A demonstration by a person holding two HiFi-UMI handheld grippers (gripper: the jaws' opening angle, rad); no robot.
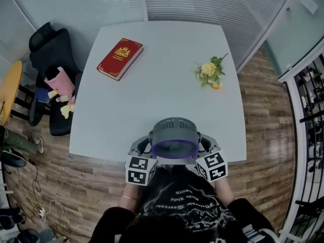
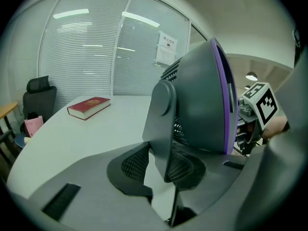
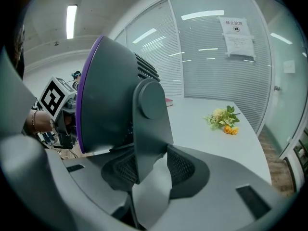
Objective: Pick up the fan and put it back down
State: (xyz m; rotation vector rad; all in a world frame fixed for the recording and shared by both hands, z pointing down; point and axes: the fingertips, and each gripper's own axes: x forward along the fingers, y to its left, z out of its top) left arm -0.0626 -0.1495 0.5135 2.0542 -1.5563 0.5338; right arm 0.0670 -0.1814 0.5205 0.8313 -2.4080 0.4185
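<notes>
Fan — purple face toward person.

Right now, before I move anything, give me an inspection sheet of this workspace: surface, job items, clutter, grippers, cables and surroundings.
Surface: white table, flat, no spills seen.
Job's things: grey fan with a purple ring, at the table's near edge; cannot tell whether it is off the surface.
Clutter: red book at far left; flowers at far right; both apart from the fan.
Grippers: left gripper and right gripper, fingers closed on the fan's side arms.
Cables: loose cables on the floor left of the table; nothing seen on the table.
Surroundings: black chair holding pink items, wooden floor, glass wall with blinds.
</notes>
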